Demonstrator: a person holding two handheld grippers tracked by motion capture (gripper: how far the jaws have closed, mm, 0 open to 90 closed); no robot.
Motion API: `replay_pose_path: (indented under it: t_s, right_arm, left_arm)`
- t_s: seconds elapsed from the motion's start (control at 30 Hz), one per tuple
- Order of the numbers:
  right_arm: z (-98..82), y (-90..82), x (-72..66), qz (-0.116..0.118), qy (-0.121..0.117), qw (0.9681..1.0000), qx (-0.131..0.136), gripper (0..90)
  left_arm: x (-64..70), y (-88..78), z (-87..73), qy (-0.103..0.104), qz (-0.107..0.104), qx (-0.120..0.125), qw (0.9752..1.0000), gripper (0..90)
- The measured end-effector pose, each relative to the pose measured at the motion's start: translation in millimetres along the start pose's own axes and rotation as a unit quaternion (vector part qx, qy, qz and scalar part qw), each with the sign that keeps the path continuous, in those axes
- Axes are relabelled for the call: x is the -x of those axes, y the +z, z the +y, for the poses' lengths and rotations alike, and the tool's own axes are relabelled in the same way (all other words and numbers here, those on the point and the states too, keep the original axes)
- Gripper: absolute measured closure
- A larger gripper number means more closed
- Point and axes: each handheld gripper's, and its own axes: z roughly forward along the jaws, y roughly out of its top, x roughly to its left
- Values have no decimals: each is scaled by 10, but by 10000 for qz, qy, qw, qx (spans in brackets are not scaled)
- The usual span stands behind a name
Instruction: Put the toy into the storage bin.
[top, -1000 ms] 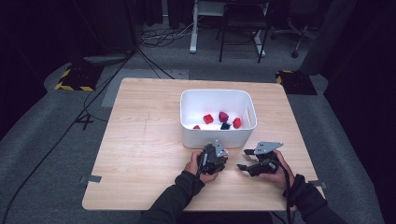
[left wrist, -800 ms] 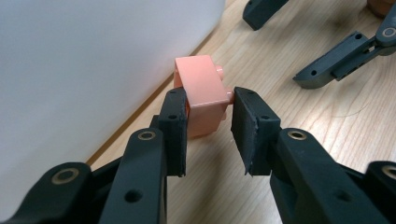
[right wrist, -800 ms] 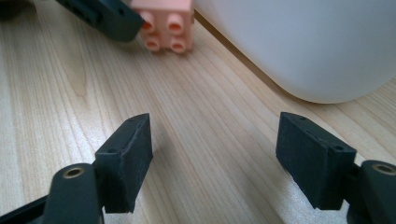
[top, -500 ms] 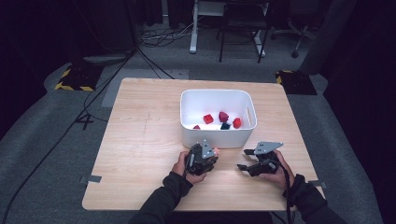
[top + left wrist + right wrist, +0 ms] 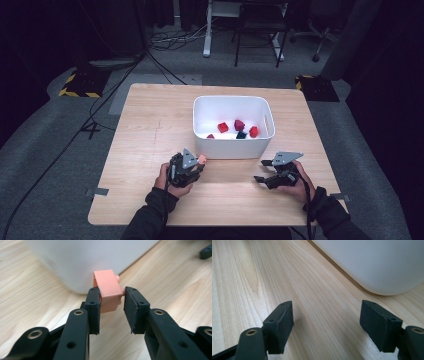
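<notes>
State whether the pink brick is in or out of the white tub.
Out: the left gripper holds the pink brick outside the white tub.

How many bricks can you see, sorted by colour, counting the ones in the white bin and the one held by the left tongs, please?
Red bricks in the white bin: 4
Dark bricks in the bin: 1
Salmon-pink bricks, clamped in the left tongs: 1
Total: 6
</notes>
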Motion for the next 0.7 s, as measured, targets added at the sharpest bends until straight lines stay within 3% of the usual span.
replay_pose_path:
  t_s: [0.33,0.7]
  right_arm:
    - [0,0,0,-2,1,10000,-1,273]
    - [0,1,0,-3,0,10000,0,273]
  left_arm:
    - [-260,-119,-81,-215,381,-56,9990,668]
    - [-540,-193,-101,-565,623,99,9964,668]
